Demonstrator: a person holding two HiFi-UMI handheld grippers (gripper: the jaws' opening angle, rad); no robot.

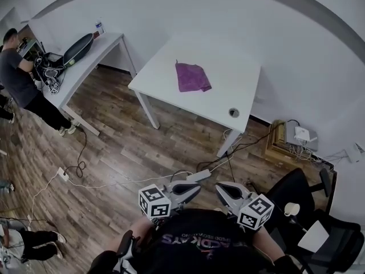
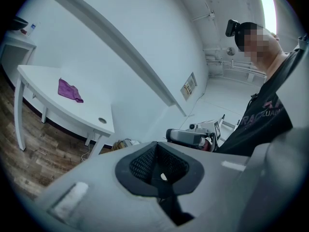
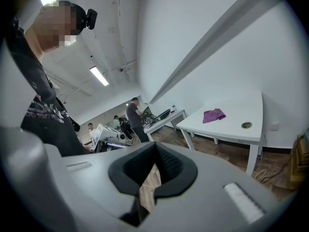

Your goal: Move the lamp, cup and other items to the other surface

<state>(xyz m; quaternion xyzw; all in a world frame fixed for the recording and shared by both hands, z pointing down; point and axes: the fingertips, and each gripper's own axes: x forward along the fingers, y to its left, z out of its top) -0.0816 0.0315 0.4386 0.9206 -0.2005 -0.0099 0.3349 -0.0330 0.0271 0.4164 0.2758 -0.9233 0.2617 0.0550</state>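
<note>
**Left gripper** [image 1: 195,188]: grey moulded shell, smooth and matt. The jaws are closed on each other with nothing between them. The black pads [image 2: 140,166] have a fine mesh texture.

**Right gripper** [image 1: 219,188]: same build. The jaws are pressed together and empty.

**Purple cloth** [image 1: 192,76]: soft and crumpled into a loose square. It lies near the middle of the white table, apart from the grommet hole.

**White table** [image 1: 165,67]: smooth rectangular top on slim square legs, standing against the wall.

**Grommet hole** [image 1: 234,112]: round with a grey rim, set toward the table's right edge.

**Second table** [image 1: 102,45]: long, white and narrow, at the far left. It bears a black oval pan-shaped item [image 1: 78,49] and a tangle of dark gear.

**Person** [image 1: 20,79]: in a grey top, standing at the second table.

**Floor** [image 1: 125,147]: brown wood planks with a visible grain. A white power strip [image 1: 198,176] and thin trailing cables lie on it.

**Black chair** [image 1: 322,224]: padded, at the lower right. A small cream cup-shaped object [image 1: 292,209] sits beside it, too small to identify for certain.
</note>
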